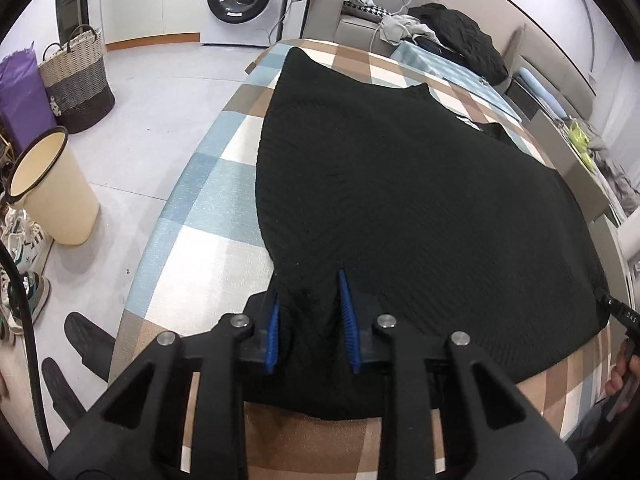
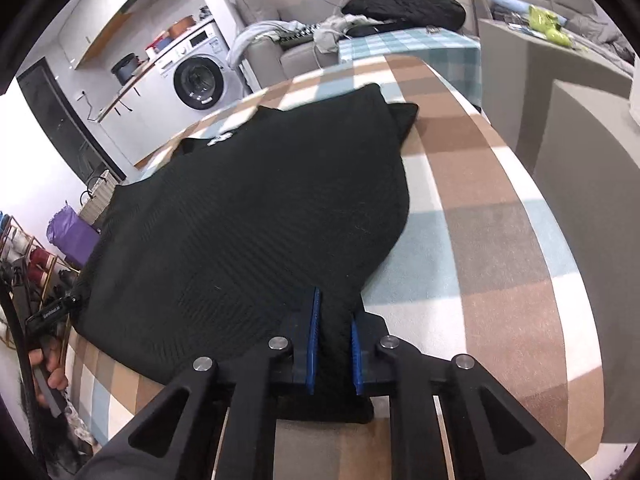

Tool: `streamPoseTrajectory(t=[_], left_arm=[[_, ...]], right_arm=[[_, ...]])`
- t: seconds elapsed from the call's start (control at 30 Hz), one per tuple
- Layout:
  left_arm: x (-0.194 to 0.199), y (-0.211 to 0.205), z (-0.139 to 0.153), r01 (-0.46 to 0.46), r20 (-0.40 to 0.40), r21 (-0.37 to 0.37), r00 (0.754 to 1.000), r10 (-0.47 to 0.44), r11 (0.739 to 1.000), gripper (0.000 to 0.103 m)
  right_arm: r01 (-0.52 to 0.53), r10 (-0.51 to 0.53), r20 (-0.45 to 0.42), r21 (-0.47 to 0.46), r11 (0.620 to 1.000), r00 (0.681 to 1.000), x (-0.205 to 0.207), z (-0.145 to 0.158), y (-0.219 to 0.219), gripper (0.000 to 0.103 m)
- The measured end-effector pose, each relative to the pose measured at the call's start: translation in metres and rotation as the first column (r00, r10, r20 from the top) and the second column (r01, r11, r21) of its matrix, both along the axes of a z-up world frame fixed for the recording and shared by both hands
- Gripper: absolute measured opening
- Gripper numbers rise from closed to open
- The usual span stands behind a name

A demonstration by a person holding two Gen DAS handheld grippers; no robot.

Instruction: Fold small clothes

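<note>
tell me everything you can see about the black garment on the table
The black garment is a ribbed knit, spread nearly flat on the checked tablecloth. A small white label shows at its far neckline, and part of the far edge is doubled over. Its near hem is bunched at both corners: the left gripper is shut on one corner, the right gripper on the other, blue pads pressing the cloth. Nothing else lies on it.

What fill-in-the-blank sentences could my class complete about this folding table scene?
1. The garment spread on the table is ____ in colour.
2. The tablecloth has a ____ pattern.
3. Both the left claw and the right claw are shut on the garment's ____ edge.
4. On the floor, a woven basket stands behind a cream ____.

Missing words: black; checked; near; bin
</note>
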State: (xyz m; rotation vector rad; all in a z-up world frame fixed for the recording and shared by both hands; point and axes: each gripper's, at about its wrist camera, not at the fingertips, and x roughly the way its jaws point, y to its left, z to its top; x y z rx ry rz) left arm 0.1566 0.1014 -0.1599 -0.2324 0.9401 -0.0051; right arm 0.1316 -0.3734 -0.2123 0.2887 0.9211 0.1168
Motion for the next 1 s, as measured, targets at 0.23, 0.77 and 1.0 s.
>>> streamPoseTrajectory(t=[0.23, 0.77, 1.0], left_arm=[[-0.029, -0.010, 0.003, 0.042, 0.001, 0.018, 0.999, -0.042, 0.999, 0.022], [-0.085, 0.005, 0.051, -0.054, 0.121, 0.018, 0.991, 0.051, 0.998, 0.055], [-0.085, -0.050, 0.052, 0.120, 0.127, -0.003, 0.985, -0.118, 0.993, 0.071]], right_arm=[[0.021, -0.021, -0.023, -0.016, 1.000, 1.000, -0.025, 0.003, -0.007, 0.012], [0.027, -0.007, 0.137, -0.147, 0.989, 0.991, -0.055, 0.066, 0.031, 0.071], [-0.150, 0.159, 0.038, -0.175, 0.973, 0.987, -0.010, 0.030, 0.107, 0.080]])
